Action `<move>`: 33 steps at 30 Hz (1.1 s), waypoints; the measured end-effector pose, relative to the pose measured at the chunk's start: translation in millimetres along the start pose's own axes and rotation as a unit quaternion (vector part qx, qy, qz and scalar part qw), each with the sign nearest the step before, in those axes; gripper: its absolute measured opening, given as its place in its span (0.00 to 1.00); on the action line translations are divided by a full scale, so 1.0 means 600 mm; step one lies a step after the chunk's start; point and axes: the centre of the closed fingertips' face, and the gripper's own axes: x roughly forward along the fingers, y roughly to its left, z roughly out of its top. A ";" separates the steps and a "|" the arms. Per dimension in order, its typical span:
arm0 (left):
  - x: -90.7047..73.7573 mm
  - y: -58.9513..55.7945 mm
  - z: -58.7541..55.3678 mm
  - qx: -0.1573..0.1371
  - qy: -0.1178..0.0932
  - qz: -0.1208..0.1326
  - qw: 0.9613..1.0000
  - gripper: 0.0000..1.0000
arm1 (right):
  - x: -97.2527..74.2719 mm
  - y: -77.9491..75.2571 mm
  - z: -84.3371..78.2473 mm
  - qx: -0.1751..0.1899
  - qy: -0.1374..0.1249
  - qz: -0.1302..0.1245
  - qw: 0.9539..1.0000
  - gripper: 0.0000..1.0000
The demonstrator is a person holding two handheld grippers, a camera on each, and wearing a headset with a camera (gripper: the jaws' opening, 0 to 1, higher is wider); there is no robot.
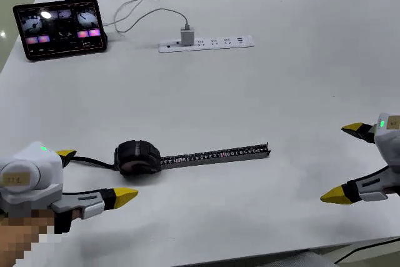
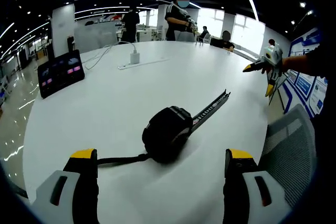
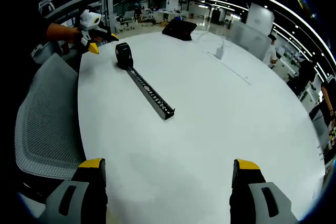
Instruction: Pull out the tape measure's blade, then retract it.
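Note:
A black tape measure (image 1: 136, 157) lies on the white table (image 1: 250, 92), its dark blade (image 1: 215, 154) pulled out to the right and flat on the surface, with a black strap trailing left. My left gripper (image 1: 95, 174) stands open just left of the case, nothing between its yellow-tipped fingers. In the left gripper view the tape measure (image 2: 168, 132) sits ahead of the jaws, untouched. My right gripper (image 1: 350, 162) is open at the right, well beyond the blade's hooked end. The right gripper view has the blade (image 3: 149, 92) and case (image 3: 124, 54) far ahead.
A tablet (image 1: 60, 27) with a lit screen stands at the back left. A white power strip (image 1: 206, 42) with a charger and cable lies at the back centre. A grey mesh chair (image 3: 44, 124) is beside the table's near edge. People stand far behind the table.

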 end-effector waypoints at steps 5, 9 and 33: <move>0.012 -0.001 0.003 -0.005 0.001 0.010 1.000 0.99 | 0.004 -0.006 0.010 -0.010 0.002 0.005 1.000 0.99; 0.020 -0.008 0.006 -0.007 0.001 0.007 1.000 0.99 | 0.005 -0.015 0.020 -0.018 -0.001 0.004 1.000 0.99; 0.059 -0.002 0.032 -0.061 -0.026 0.096 0.993 0.99 | 0.050 -0.039 0.066 -0.084 0.019 0.036 0.996 0.99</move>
